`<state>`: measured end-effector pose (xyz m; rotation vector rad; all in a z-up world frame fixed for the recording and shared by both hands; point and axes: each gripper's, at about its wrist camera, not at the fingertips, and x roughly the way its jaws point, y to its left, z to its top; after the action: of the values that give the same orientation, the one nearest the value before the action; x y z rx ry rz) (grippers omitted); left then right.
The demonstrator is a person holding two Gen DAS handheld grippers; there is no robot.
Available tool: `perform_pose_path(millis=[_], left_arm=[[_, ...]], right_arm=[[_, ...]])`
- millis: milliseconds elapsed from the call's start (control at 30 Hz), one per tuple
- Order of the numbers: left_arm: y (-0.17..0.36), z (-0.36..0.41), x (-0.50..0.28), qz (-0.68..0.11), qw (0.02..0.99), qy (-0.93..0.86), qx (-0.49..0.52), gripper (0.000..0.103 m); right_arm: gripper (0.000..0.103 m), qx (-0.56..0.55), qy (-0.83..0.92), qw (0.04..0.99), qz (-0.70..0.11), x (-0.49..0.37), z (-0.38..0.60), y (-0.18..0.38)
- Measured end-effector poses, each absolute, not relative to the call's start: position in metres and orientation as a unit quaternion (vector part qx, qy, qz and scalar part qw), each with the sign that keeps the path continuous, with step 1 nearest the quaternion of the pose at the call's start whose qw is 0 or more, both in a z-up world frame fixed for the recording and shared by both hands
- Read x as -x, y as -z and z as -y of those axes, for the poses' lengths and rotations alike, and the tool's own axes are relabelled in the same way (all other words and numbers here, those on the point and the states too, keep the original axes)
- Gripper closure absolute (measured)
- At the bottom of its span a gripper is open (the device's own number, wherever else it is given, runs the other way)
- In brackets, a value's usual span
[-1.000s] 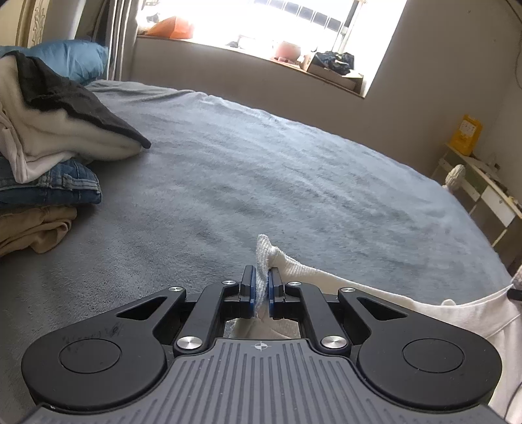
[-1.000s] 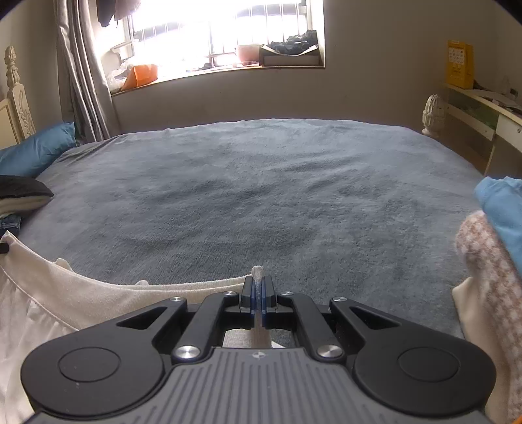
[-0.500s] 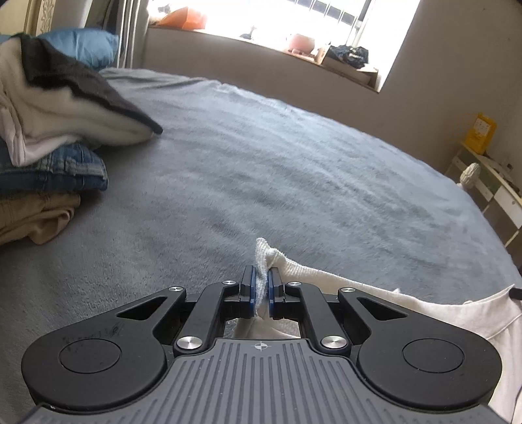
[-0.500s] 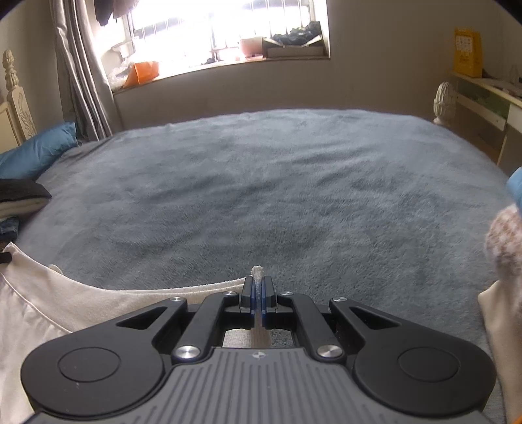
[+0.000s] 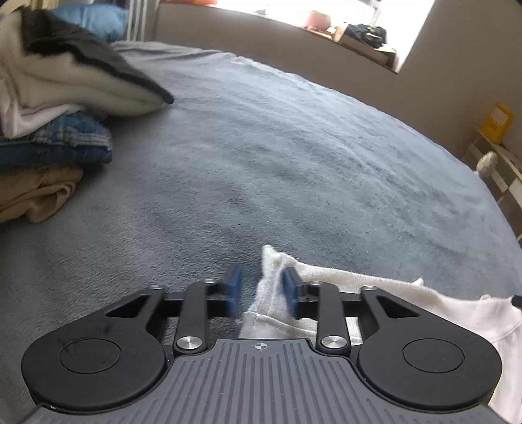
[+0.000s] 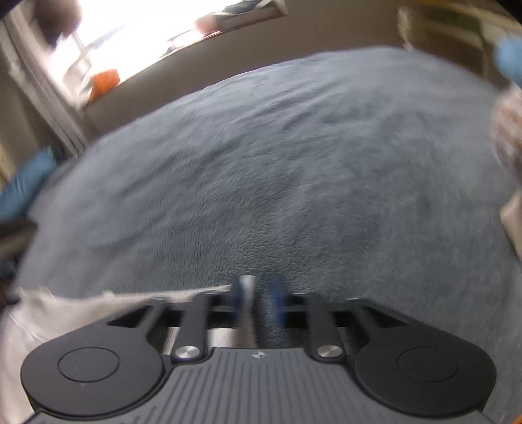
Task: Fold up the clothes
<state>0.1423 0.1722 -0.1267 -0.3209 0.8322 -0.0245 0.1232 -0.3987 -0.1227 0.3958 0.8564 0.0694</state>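
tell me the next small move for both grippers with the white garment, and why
Probably draw both grippers back. The left gripper and right gripper have just been opening, and the white garment lies slack between their parted pads on the grey bedspread, so this edge looks placed.

A wide bed is covered by a grey-blue plush blanket. Behind it, a beige wall is topped by a bright window, its sill cluttered. A white shelf is seen at right.
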Motion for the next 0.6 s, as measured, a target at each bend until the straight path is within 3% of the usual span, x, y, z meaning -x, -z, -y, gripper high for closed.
perform_pose_path(millis=[267, 333, 433, 600], left_arm=[[0.085, -0.195, -0.086, -0.403, 0.896, 0.014, 0.185, 0.055], [0.075, -0.197, -0.063, -0.41, 0.893, 0.032, 0.184, 0.047], [0.073, -0.2, -0.034, -0.437, 0.879, 0.058, 0.183, 0.043], [0.084, -0.207, 0.008, -0.481, 0.851, 0.089, 0.189, 0.043]], right_arm=[[0.058, -0.32, -0.03, 0.871, -0.372, -0.037, 0.457, 0.083], [0.055, -0.338, -0.044, 0.863, -0.372, -0.006, 0.464, 0.074], [0.043, -0.337, -0.07, 0.854, -0.391, 0.04, 0.463, 0.065], [0.04, -0.323, -0.11, 0.819, -0.461, 0.094, 0.452, 0.08]])
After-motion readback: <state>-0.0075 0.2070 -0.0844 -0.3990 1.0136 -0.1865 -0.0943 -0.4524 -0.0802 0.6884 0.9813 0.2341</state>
